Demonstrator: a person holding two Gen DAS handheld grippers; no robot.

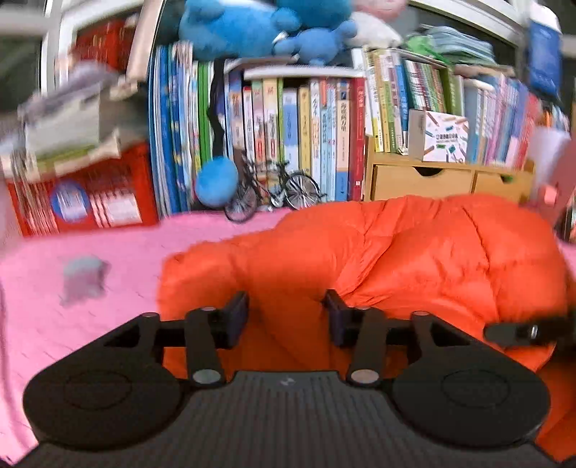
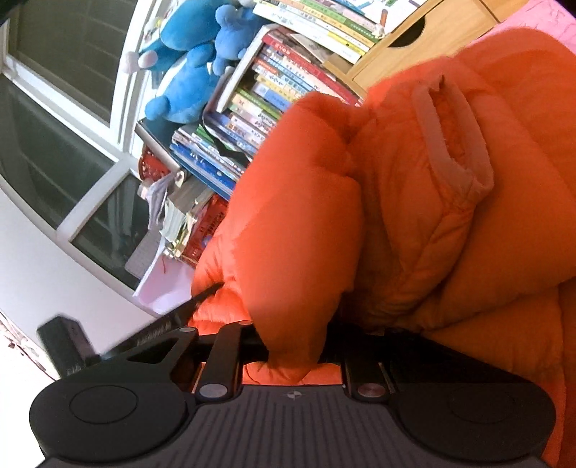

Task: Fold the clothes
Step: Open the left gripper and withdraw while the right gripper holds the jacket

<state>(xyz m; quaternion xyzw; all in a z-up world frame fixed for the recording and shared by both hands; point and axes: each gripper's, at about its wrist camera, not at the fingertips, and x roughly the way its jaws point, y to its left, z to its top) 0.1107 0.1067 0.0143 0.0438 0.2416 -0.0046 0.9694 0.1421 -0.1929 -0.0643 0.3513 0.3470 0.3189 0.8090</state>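
An orange puffer jacket (image 1: 414, 252) lies bunched on a pink surface (image 1: 90, 244). In the left wrist view my left gripper (image 1: 288, 316) hovers over the jacket's near edge. Its jaws stand apart, with fabric showing below the gap and nothing pinched. In the right wrist view my right gripper (image 2: 293, 345) is shut on a thick fold of the orange jacket (image 2: 414, 201). That fold bulges out over the fingers and hides them. A pale trimmed opening (image 2: 450, 136) shows on the lifted jacket. A black gripper part (image 1: 522, 331) pokes in against the jacket's right side.
Behind the jacket a shelf of upright books (image 1: 306, 136) carries blue plush toys (image 1: 252, 25), with a small model bicycle (image 1: 273, 190) in front. A wooden drawer box (image 1: 432, 180) stands at right, a red crate (image 1: 90, 201) at left. A small grey object (image 1: 84, 277) lies on the pink surface.
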